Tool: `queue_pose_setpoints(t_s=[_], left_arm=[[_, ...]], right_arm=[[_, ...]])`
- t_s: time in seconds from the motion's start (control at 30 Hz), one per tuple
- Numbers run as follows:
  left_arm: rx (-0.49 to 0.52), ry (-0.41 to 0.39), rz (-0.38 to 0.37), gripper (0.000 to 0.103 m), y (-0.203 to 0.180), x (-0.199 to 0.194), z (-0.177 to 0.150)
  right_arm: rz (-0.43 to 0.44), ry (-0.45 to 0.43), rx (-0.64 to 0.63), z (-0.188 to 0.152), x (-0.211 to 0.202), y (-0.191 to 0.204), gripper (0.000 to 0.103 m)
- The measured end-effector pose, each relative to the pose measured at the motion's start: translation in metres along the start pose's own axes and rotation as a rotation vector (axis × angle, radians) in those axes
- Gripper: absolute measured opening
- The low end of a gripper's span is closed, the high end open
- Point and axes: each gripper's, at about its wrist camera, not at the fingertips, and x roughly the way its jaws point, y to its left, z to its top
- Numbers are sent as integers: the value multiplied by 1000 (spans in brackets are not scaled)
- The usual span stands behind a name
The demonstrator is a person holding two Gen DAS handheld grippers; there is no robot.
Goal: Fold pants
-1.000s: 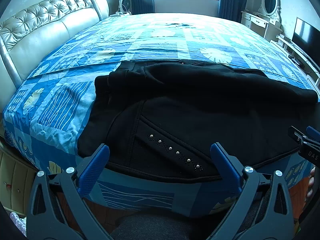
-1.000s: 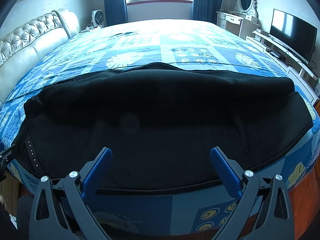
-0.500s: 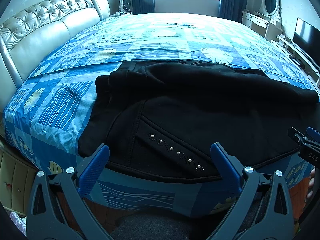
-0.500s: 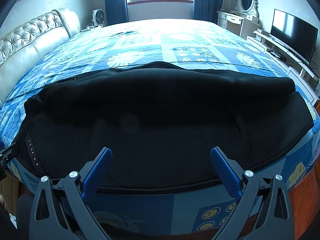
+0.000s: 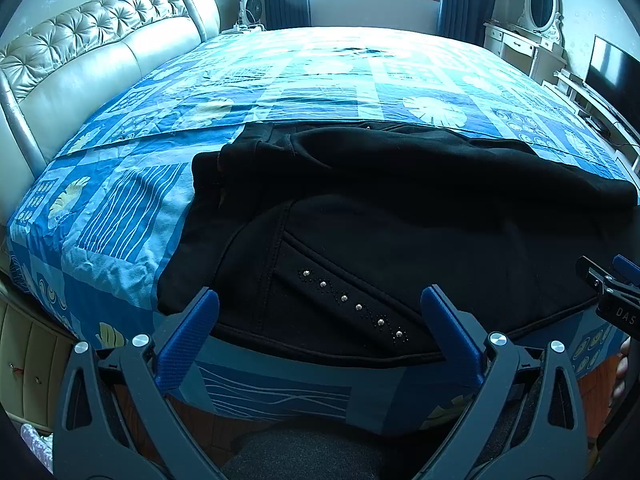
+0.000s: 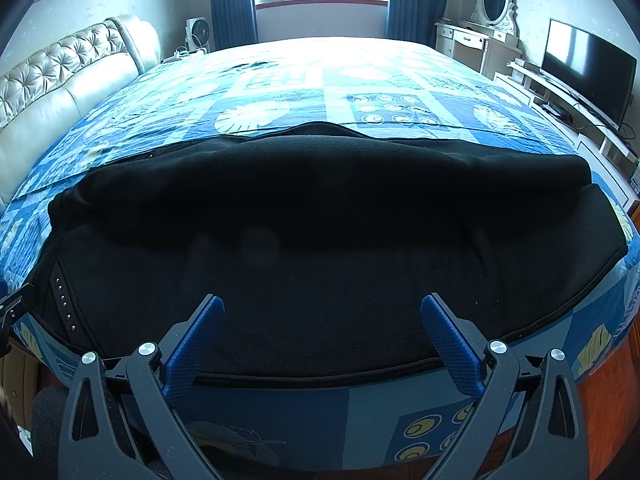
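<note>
Black pants (image 5: 400, 216) lie across the near edge of the bed, one leg doubled over the other, with a row of small studs (image 5: 352, 304) near the pocket at the left end. In the right wrist view the same pants (image 6: 320, 248) span nearly the whole width. My left gripper (image 5: 320, 308) hovers open just off the bed edge, in front of the studded waist part, with nothing between its fingers. My right gripper (image 6: 322, 316) is open too, facing the middle of the legs from the near hem. The right gripper's tip (image 5: 612, 280) shows at the left wrist view's right edge.
The bed carries a blue patterned cover (image 5: 320, 80) and has a tufted cream headboard (image 5: 80, 56) on the left. A dresser with an oval mirror (image 6: 492, 20) and a television (image 6: 588, 68) stand along the right wall. A fan (image 6: 197, 34) sits by the window.
</note>
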Motion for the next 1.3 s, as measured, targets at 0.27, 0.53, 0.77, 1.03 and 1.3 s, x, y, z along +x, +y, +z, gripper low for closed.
queue_pose_setpoints(t_s=[0.27, 0.53, 0.77, 1.03, 1.3], left_arm=[[-1, 1, -1, 101, 0, 0, 1], [-1, 3, -2, 101, 1, 0, 1], [-3, 2, -2, 101, 1, 0, 2], [-3, 2, -2, 101, 1, 0, 1], [-3, 3, -1, 101, 1, 0, 1]], right_arm=[[-1, 0, 0, 0, 0, 0, 98], [0, 0, 0, 0, 0, 0, 98], [0, 1, -3, -2, 0, 2, 98], [2, 2, -6, -2, 1, 4, 98], [6, 5, -8, -1, 0, 5, 98]])
